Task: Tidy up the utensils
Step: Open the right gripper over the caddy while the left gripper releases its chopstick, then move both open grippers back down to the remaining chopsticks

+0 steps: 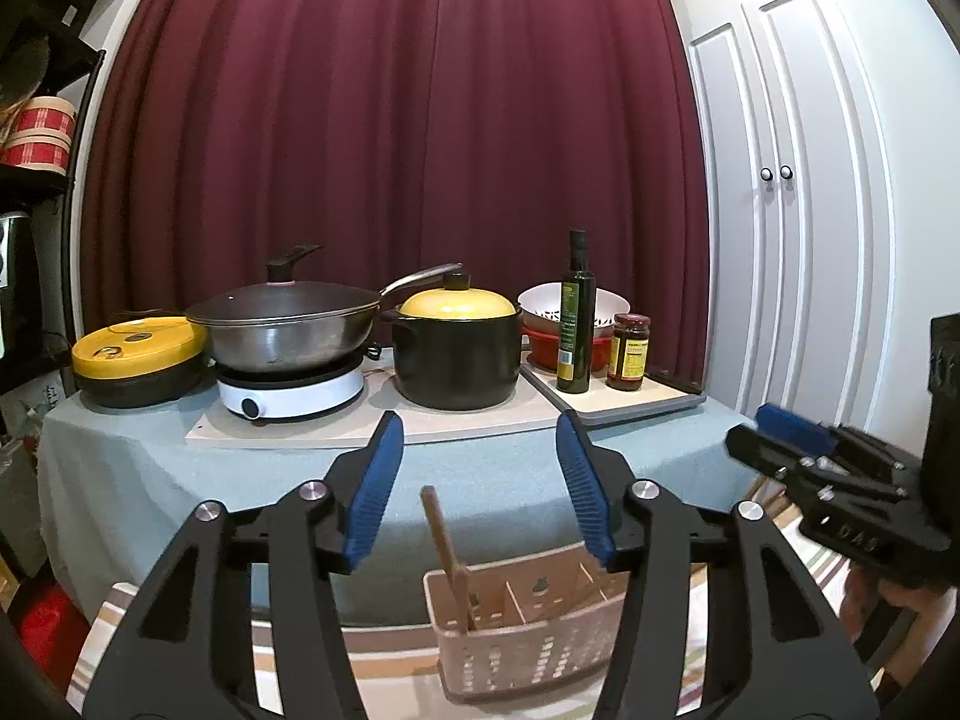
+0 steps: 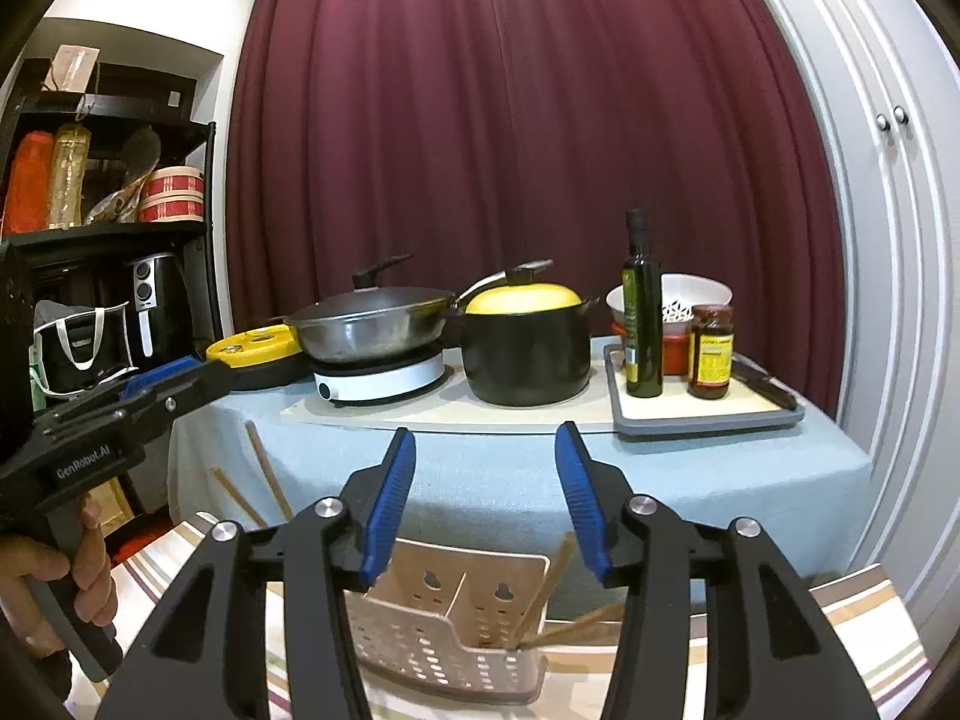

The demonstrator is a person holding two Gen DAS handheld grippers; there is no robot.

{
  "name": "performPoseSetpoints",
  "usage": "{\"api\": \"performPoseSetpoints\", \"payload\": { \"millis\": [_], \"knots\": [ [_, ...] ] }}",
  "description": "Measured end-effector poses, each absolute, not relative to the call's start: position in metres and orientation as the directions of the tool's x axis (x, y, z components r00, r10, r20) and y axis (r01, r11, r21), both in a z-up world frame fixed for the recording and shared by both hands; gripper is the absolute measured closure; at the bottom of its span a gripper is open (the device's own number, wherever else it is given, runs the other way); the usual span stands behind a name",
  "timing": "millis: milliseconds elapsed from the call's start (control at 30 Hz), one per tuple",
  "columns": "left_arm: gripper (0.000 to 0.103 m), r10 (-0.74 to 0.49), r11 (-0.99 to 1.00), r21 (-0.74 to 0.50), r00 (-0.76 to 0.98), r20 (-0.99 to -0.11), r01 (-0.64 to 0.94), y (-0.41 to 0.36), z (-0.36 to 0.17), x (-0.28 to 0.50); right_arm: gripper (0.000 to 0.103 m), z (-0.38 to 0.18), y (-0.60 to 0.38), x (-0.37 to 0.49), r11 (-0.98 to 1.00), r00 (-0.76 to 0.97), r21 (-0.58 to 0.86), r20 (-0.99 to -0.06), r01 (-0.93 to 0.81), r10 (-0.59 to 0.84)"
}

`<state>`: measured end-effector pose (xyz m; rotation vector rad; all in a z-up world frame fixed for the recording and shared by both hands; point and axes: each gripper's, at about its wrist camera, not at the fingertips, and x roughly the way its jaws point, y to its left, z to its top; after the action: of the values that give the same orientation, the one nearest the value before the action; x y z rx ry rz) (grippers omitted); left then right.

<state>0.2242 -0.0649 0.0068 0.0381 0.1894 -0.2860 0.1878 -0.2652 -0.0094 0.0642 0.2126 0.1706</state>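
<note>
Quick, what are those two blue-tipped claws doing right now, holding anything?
Left claw: open, holding nothing, above the pinkish perforated plastic utensil caddy.
Right claw: open, holding nothing, above the same caddy.

A home kitchen corner: wok [image 1: 288, 324] on a hob [image 1: 291, 393], casserole pot [image 1: 457, 354], oil bottle [image 1: 575, 312]

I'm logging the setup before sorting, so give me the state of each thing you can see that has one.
Left claw: open, empty.
Right claw: open, empty.
Beige perforated plastic utensil caddy: upright, wooden sticks leaning in one end compartment.
Steel wok: lidded, on the white round hotplate.
Black pot with yellow lid: lidded.
Dark olive oil bottle: upright, capped.
Red-lidded sauce jar: upright, closed.
</note>
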Motion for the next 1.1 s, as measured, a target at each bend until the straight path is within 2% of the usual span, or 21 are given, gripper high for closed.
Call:
{"api": "performPoseSetpoints", "payload": {
  "millis": [167,467,800,1100],
  "knots": [
    [0.044,-0.262,0.963,0.009,0.943,-0.208,0.269,-0.055,0.0,0.193,0.052,-0.012,-0.268,0.156,0.987,0.965,0.068,-0.21,-0.147,0.158],
    [0.044,-0.216,0.972,0.022,0.934,-0.284,0.232,-0.043,-0.037,0.137,0.052,-0.044,-0.27,0.101,0.993,0.959,0.036,-0.258,-0.108,0.114],
    [0.044,-0.162,0.986,-0.024,0.911,-0.379,0.165,-0.026,-0.086,0.092,0.052,-0.09,-0.267,0.057,0.994,0.935,0.031,-0.338,-0.104,0.108],
    [0.044,-0.162,0.982,0.013,0.878,-0.45,0.188,-0.04,-0.137,0.062,0.052,-0.14,-0.256,0.029,0.992,0.9,0.027,-0.418,-0.126,0.126]
  ]
}}
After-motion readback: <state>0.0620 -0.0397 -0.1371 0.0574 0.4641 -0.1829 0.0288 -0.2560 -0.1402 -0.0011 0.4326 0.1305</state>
